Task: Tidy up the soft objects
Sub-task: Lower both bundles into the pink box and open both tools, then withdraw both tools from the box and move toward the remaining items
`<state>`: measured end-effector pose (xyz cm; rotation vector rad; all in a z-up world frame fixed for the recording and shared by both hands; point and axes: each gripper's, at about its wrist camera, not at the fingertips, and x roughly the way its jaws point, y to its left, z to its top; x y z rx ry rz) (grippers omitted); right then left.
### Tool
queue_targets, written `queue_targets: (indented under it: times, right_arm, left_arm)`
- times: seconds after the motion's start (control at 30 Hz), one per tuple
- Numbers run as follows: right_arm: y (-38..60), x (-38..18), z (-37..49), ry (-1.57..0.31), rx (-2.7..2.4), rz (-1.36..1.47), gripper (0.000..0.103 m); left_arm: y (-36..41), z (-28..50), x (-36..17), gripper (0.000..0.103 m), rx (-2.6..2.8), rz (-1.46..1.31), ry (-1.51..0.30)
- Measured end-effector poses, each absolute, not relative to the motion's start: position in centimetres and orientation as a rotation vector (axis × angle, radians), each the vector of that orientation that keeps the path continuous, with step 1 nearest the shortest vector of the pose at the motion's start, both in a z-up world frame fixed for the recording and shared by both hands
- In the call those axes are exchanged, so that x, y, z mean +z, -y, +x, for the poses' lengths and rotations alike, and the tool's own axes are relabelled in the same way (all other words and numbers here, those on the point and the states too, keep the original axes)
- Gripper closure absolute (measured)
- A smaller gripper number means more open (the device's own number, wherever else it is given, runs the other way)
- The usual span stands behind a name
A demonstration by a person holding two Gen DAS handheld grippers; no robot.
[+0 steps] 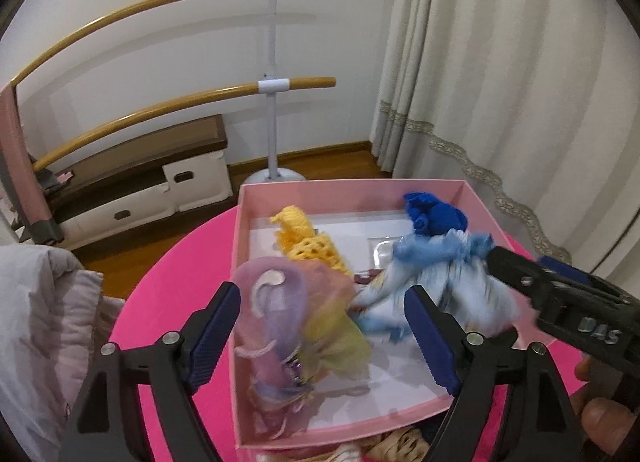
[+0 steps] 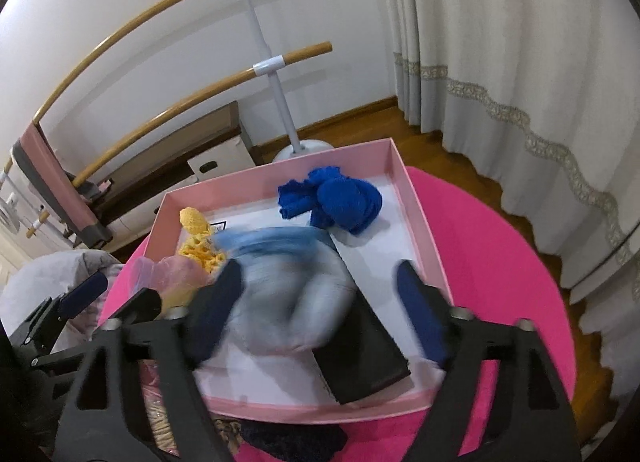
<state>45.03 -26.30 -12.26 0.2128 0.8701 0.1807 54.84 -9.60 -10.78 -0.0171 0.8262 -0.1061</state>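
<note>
Both wrist views, L and R. Your left hand-held gripper (image 1: 324,336) stands wide over the near-left part of the pink box (image 1: 476,197), which sits on the round magenta bench (image 1: 176,282). A pink-and-yellow gauzy cloth (image 1: 296,326), blurred, lies between its pads w/o being pressed; whether it touches either pad cannot be told. Your right hand-held gripper (image 2: 320,314) is likewise wide, w/ a light blue cloth (image 2: 292,302), also blurred, between the fingers and over the box floor; pads not closed on it. Inside the box: yellow knit piece (image 1: 302,240) toward the far-left side, dark blue knit bundle (image 2: 332,201) near the far-right corner, a black flat item (image 2: 364,358) on the white floor at near right. Tan and dark fabrics (image 2: 256,438) lie on the bench just outside the box's near wall.
</note>
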Motion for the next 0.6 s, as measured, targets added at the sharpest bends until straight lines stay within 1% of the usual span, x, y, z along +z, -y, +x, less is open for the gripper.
queue_targets:
  times: [0.03,0.07,0.2,0.27,0.43,0.6]
  right_arm:
    - [26.5,-12.1,44.7,-0.860,0.176,0.214,0.002]
    - [26.7,-11.9,44.3,-0.848,0.172,0.215,0.000]
    - [27.4,-11.0,42.7,-0.808,0.144,0.208,0.000]
    - [27.6,-10.7,41.7,-0.788,0.134,0.210,0.000]
    - [27.8,-9.9,39.1,-0.755,0.127,0.224,0.000]
    - [27.7,-9.2,35.6,-0.706,0.133,0.234,0.000]
  left_arm:
    - [9.4,55.0,-10.7,0.019,-0.096,-0.018,-0.819]
    - [9.1,55.1,-10.5,0.016,-0.088,-0.020,-0.810]
    - [8.8,52.4,-10.1,0.005,-0.046,-0.015,-0.754]
    - [8.5,51.8,-9.9,0.002,-0.030,-0.013,-0.731]
    - [8.1,47.8,-9.4,0.001,0.004,0.017,-0.670]
    - [8.8,44.3,-10.4,0.001,0.020,0.030,-0.634]
